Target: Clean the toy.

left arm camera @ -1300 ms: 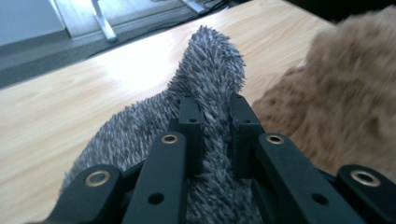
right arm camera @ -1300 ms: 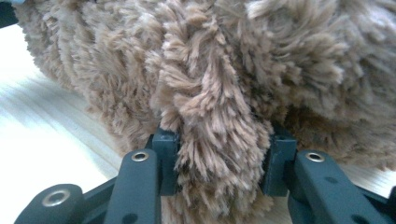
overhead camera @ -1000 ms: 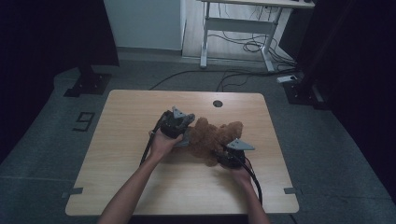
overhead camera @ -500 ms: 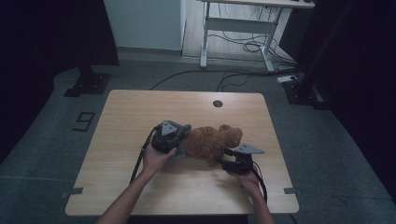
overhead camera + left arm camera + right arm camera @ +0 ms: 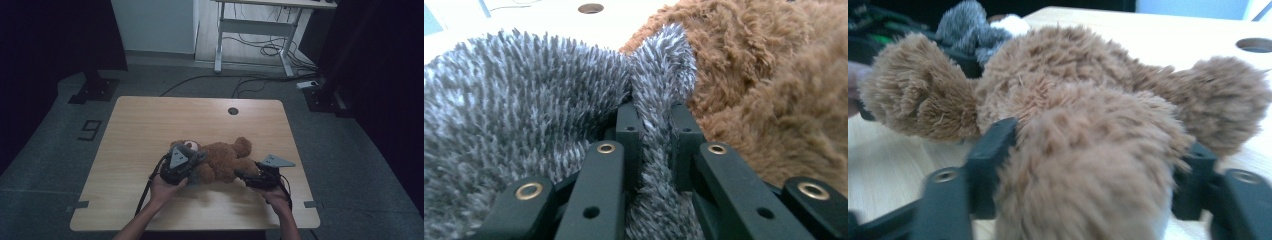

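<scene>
Since a second ago the bear (image 5: 222,161) slid down-left to the table's (image 5: 150,120) lower middle, left gripper (image 5: 189,172) pinching its grey fabric (image 5: 655,150) tight, right gripper (image 5: 240,175) jaws just opening around a leg (image 5: 1083,185), so I'd regrip before pulling.

Left gripper (image 5: 192,167) fingers (image 5: 629,135) pinched tight — right gripper (image 5: 245,176) fingers (image 5: 993,142) just spreading, forearms low and converging.
</scene>
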Available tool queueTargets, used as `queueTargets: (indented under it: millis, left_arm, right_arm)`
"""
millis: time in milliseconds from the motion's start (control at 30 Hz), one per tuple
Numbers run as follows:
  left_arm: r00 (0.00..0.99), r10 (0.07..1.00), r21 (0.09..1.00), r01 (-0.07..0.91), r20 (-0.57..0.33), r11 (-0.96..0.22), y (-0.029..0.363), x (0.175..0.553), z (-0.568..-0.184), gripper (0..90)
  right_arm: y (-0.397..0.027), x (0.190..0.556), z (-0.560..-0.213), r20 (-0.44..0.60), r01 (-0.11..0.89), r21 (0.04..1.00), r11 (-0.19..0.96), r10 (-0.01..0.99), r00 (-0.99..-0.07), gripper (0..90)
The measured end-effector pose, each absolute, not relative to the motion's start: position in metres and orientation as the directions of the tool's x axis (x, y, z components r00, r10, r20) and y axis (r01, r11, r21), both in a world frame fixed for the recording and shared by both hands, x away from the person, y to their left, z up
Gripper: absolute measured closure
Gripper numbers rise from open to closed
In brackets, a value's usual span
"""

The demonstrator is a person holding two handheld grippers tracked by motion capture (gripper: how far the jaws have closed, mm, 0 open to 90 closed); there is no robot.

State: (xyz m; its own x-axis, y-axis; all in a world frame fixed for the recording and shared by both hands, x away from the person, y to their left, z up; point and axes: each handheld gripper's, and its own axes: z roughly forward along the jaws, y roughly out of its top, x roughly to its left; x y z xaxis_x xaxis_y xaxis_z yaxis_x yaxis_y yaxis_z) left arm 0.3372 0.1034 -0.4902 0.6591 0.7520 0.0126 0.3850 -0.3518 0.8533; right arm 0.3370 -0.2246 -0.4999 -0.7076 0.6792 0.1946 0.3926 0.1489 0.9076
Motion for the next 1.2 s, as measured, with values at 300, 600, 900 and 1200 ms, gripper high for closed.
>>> queueTargets:
  millis: [300, 600, 900, 1200]
  left_arm:
    - [0.666, 0.744, 0.848, 0.424, -0.055, -0.317, 0.105, 0.336, -0.481, 78.5]
    - [0.752, 0.658, 0.890, 0.323, -0.036, -0.321, 0.041, 0.346, -0.419, 78.8]
    - [0.799, 0.598, 0.817, 0.390, -0.070, -0.426, -0.027, 0.360, -0.466, 78.7]
    - [0.794, 0.604, 0.835, 0.376, -0.067, -0.402, 0.005, 0.349, -0.468, 78.8]
  right_arm:
    - [-0.222, 0.342, -0.518, 0.227, 0.447, 0.877, 0.177, 0.667, -0.710, 48.0]
    - [-0.223, 0.341, -0.521, 0.214, 0.427, 0.889, 0.167, 0.673, -0.708, 51.5]
    - [-0.228, 0.341, -0.522, 0.235, 0.431, 0.892, 0.133, 0.679, -0.695, 53.1]
    - [-0.227, 0.344, -0.525, 0.240, 0.446, 0.882, 0.152, 0.670, -0.702, 53.5]
